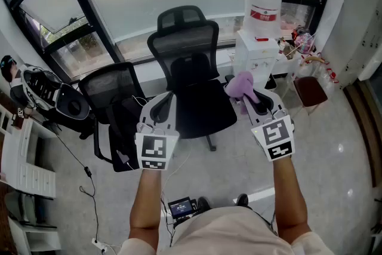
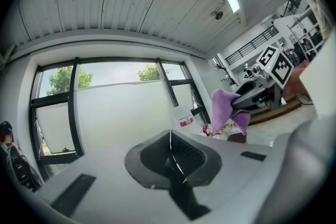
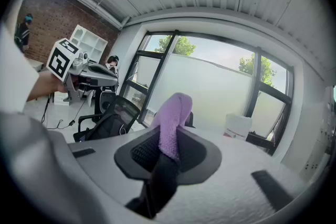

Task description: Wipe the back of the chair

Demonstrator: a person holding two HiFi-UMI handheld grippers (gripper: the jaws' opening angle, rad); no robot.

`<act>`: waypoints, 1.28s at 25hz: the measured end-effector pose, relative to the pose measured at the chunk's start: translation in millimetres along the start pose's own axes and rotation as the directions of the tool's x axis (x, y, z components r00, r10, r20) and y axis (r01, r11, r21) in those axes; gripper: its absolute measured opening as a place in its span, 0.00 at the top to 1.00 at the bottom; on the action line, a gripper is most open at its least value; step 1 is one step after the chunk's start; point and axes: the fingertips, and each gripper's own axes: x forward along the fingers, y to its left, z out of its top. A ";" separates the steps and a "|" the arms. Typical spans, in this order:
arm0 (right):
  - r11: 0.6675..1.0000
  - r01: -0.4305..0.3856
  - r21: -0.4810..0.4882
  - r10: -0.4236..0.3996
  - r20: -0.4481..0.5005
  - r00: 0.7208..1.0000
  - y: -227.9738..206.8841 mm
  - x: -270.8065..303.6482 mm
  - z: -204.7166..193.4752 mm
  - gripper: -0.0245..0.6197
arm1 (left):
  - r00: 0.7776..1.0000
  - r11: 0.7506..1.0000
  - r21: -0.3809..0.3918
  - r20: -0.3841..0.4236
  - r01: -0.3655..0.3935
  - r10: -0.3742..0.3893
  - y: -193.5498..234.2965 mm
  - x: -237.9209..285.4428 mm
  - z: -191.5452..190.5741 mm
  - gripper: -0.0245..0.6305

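A black mesh-back office chair [image 1: 186,71] stands before the window, facing me, with its backrest [image 1: 181,37] on the far side. My right gripper [image 1: 250,96] is shut on a purple cloth [image 1: 240,85], held in the air just right of the seat. In the right gripper view the cloth [image 3: 172,123] sticks up from between the jaws of the right gripper [image 3: 168,153]. My left gripper [image 1: 165,101] hovers over the seat's left front edge. In the left gripper view the left gripper [image 2: 171,153] has its jaws pressed together, with nothing in them. The purple cloth [image 2: 223,108] shows at the right there.
A second black chair [image 1: 112,106] stands close on the left, with cables on the floor round it. A white water dispenser [image 1: 258,48] with a bottle [image 1: 262,6] is at the right, beside a small red stool [image 1: 310,91]. White shelving [image 1: 21,158] lines the far left.
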 end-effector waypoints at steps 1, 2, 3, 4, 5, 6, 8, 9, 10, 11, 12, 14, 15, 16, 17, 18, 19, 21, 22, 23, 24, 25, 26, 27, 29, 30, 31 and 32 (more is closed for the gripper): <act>1.000 -0.001 0.000 0.001 0.000 1.000 0.0 0.8 0.5 0.86 | 1.000 1.000 -0.001 0.000 0.000 0.000 0.5 0.6 0.2 0.95; 1.000 -0.001 0.000 0.001 0.000 1.000 0.0 1.5 0.9 0.86 | 1.000 1.000 -0.002 0.000 0.000 0.000 0.9 1.2 0.4 0.95; 1.000 -0.002 0.000 0.002 0.000 1.000 0.1 2.0 1.2 0.86 | 1.000 1.000 -0.002 -0.001 0.000 0.000 1.2 1.6 0.6 0.95; 1.000 -0.002 0.000 0.002 0.000 1.000 0.3 2.4 1.3 0.86 | 1.000 1.000 -0.001 -0.001 0.000 0.000 1.3 2.0 0.6 0.95; 1.000 -0.003 0.000 0.003 0.000 1.000 0.7 2.6 1.2 0.86 | 1.000 1.000 -0.001 -0.001 0.000 0.000 1.4 2.0 0.5 0.95; 1.000 -0.002 0.001 0.002 0.001 1.000 1.3 2.8 0.9 0.86 | 1.000 1.000 0.000 0.000 0.000 0.000 1.3 1.8 0.1 0.95; 1.000 -0.001 0.000 0.001 0.002 1.000 2.7 3.4 0.1 0.86 | 1.000 1.000 0.001 0.001 0.001 -0.001 1.9 1.4 -0.9 0.95; 1.000 -0.001 0.000 0.001 0.002 1.000 3.1 4.0 -0.1 0.86 | 1.000 1.000 0.002 0.001 0.000 0.000 2.5 1.6 -1.3 0.95; 1.000 -0.002 0.000 0.002 0.001 1.000 3.3 4.8 -0.3 0.86 | 1.000 1.000 0.002 0.001 0.000 0.000 3.2 2.1 -1.8 0.95; 1.000 -0.002 0.000 0.002 0.001 1.000 3.5 5.7 -0.5 0.86 | 1.000 1.000 0.001 0.000 -0.001 0.001 4.0 2.7 -2.2 0.95; 1.000 -0.002 0.001 0.002 0.000 1.000 3.9 6.5 -0.6 0.86 | 1.000 1.000 0.000 -0.001 -0.001 0.001 4.8 3.3 -2.8 0.95; 1.000 -0.003 0.002 0.003 -0.001 1.000 5.0 8.3 -0.3 0.86 | 1.000 1.000 -0.002 -0.002 0.001 -0.001 6.1 4.1 -3.7 0.95; 1.000 -0.003 0.003 0.003 -0.001 1.000 5.6 9.2 -0.1 0.86 | 1.000 1.000 -0.003 -0.002 0.002 -0.002 6.5 4.5 -4.2 0.95; 1.000 -0.003 0.003 0.003 -0.001 1.000 6.1 10.2 0.0 0.86 | 1.000 1.000 -0.004 -0.001 0.005 -0.005 6.8 5.0 -4.8 0.95; 1.000 -0.003 0.003 0.003 -0.002 1.000 6.8 11.4 -0.1 0.86 | 1.000 1.000 -0.006 -0.001 0.007 -0.007 7.1 5.7 -5.8 0.95; 1.000 -0.003 0.003 0.003 -0.004 1.000 7.6 13.0 -0.4 0.86 | 1.000 1.000 -0.007 -0.001 0.010 -0.010 7.7 6.4 -7.3 0.95; 1.000 -0.002 0.004 0.002 -0.005 1.000 8.6 14.8 -0.7 0.86 | 1.000 1.000 -0.008 -0.001 0.012 -0.012 8.6 7.1 -9.3 0.95; 1.000 0.002 0.008 -0.002 -0.005 1.000 11.4 18.8 -0.9 0.85 | 1.000 1.000 -0.011 -0.001 0.017 -0.017 12.0 8.0 -13.9 0.95; 1.000 0.004 0.012 -0.004 -0.005 1.000 13.2 20.7 -0.6 0.85 | 1.000 1.000 -0.012 -0.001 0.019 -0.019 14.2 7.9 -16.0 0.95; 1.000 0.006 0.018 -0.006 -0.003 1.000 15.2 22.5 0.1 0.85 | 1.000 1.000 -0.014 0.000 0.021 -0.021 16.7 7.5 -17.9 0.95; 1.000 0.007 0.024 -0.007 0.000 1.000 17.3 24.2 0.9 0.85 | 1.000 1.000 -0.015 0.002 0.023 -0.023 19.6 6.7 -19.7 0.95; 1.000 0.008 0.030 -0.008 0.003 1.000 19.8 25.9 2.3 0.85 | 1.000 1.000 -0.015 0.004 0.024 -0.024 22.8 5.8 -21.4 0.95; 0.999 0.007 0.036 -0.007 0.008 1.000 22.6 27.8 4.7 0.85 | 1.000 1.000 -0.016 0.006 0.025 -0.025 26.2 4.7 -23.0 0.95; 0.999 0.005 0.042 -0.005 0.013 1.000 25.4 29.5 7.4 0.85 | 1.000 1.000 -0.018 0.008 0.024 -0.024 29.8 3.4 -24.3 0.95; 0.999 0.005 0.042 -0.006 0.017 1.000 29.4 32.5 11.7 0.85 | 1.000 1.000 -0.022 0.015 0.021 -0.020 37.9 0.8 -25.8 0.95; 0.999 0.007 0.039 -0.008 0.017 1.000 30.8 33.8 14.4 0.85 | 1.000 1.000 -0.025 0.018 0.018 -0.017 42.4 -0.6 -26.0 0.95; 0.999 0.010 0.035 -0.011 0.017 1.000 32.1 35.0 17.6 0.85 | 1.000 1.000 -0.027 0.021 0.015 -0.015 46.7 -2.0 -26.1 0.95; 0.999 0.013 0.030 -0.013 0.017 1.000 33.3 36.1 20.8 0.85 | 1.000 0.999 -0.030 0.024 0.012 -0.012 50.6 -3.3 -26.3 0.95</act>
